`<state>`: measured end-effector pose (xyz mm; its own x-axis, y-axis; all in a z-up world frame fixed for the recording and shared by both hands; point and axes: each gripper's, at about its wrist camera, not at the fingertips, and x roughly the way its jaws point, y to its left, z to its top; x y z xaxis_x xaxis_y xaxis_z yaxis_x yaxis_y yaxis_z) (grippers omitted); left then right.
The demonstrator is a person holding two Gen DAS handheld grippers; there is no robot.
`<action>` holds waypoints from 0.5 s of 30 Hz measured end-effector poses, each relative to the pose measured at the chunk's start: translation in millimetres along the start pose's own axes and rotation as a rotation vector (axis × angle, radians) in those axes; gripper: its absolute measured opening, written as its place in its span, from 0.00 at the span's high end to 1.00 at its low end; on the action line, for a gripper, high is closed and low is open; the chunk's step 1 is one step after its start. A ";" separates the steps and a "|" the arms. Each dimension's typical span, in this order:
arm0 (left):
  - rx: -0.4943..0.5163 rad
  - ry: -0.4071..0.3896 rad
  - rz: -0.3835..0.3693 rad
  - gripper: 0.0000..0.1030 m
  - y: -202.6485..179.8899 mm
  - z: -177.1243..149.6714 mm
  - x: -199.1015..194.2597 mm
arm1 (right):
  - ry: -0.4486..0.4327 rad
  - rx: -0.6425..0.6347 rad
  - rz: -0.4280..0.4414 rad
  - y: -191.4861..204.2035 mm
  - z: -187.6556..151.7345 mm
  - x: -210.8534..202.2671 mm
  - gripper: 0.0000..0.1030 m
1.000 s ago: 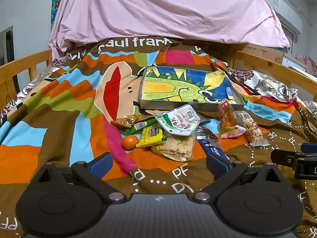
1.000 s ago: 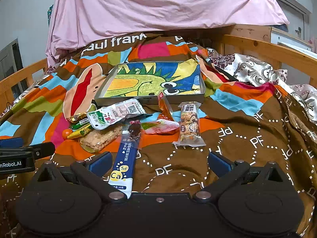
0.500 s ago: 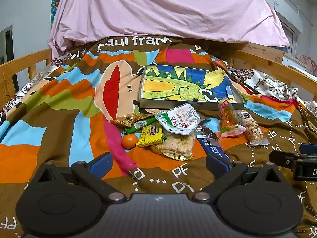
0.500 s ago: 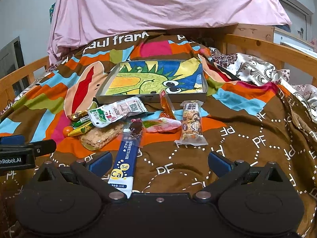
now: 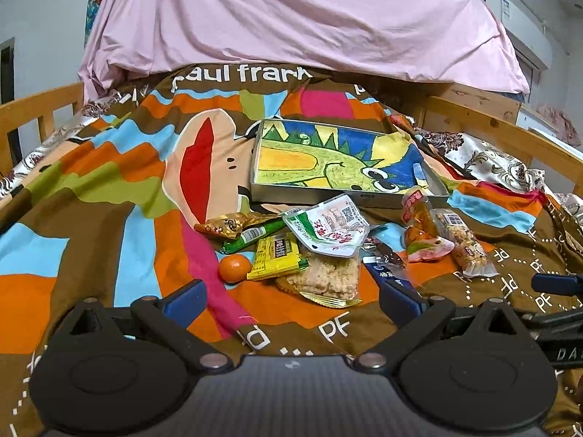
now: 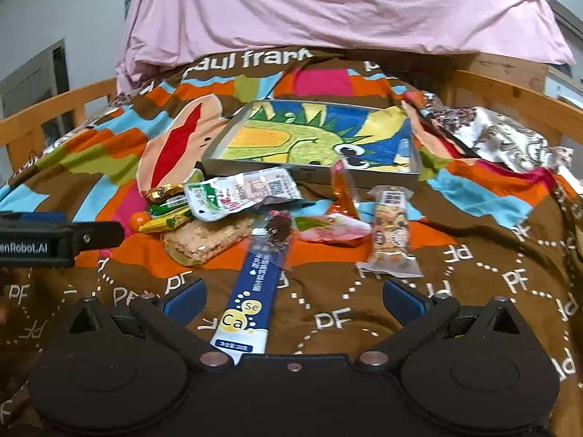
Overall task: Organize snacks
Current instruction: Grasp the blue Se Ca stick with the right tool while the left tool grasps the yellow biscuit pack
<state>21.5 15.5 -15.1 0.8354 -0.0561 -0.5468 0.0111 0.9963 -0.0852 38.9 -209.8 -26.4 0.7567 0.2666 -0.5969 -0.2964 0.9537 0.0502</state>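
A heap of snack packets lies on the bedspread in front of a shallow grey box (image 5: 313,196) (image 6: 313,172) lined with a dinosaur drawing. Among them are a white pouch (image 5: 329,227) (image 6: 240,195), a yellow packet (image 5: 277,256), a small orange (image 5: 235,267) (image 6: 139,219), a rice cracker pack (image 5: 328,278) (image 6: 204,238), a nut bar (image 5: 466,244) (image 6: 391,231) and a blue sachet (image 6: 251,295). My left gripper (image 5: 291,296) is open just short of the heap. My right gripper (image 6: 293,293) is open, the blue sachet lying between its fingers, untouched by them.
A pink sheet (image 5: 291,18) is piled at the head of the bed. Wooden bed rails run along the left (image 5: 32,109) and the right (image 5: 510,138). A floral cloth (image 6: 503,138) lies bunched at the right. Bare bedspread stretches left of the heap.
Both grippers have crept forward toward the snack heap. The right one has drawn a little closer to the blue sachet. No packet has moved.
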 end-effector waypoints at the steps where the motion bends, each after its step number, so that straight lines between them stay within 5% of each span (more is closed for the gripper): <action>1: -0.002 0.003 -0.005 0.00 2.1 0.2 2.2 | 0.008 0.000 0.012 0.8 0.0 4.7 0.00; 10: 0.005 0.053 0.042 0.00 18.6 5.8 31.7 | 0.070 0.001 0.093 7.5 4.8 49.1 0.00; 15: 0.003 0.087 -0.007 0.00 18.8 12.8 52.0 | 0.100 0.033 0.137 5.7 10.6 73.7 0.01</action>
<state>72.2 32.2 -34.5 0.7846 -0.0687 -0.6162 0.0185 0.9960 -0.0874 99.1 -183.2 -61.6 0.6484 0.3813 -0.6589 -0.3729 0.9137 0.1617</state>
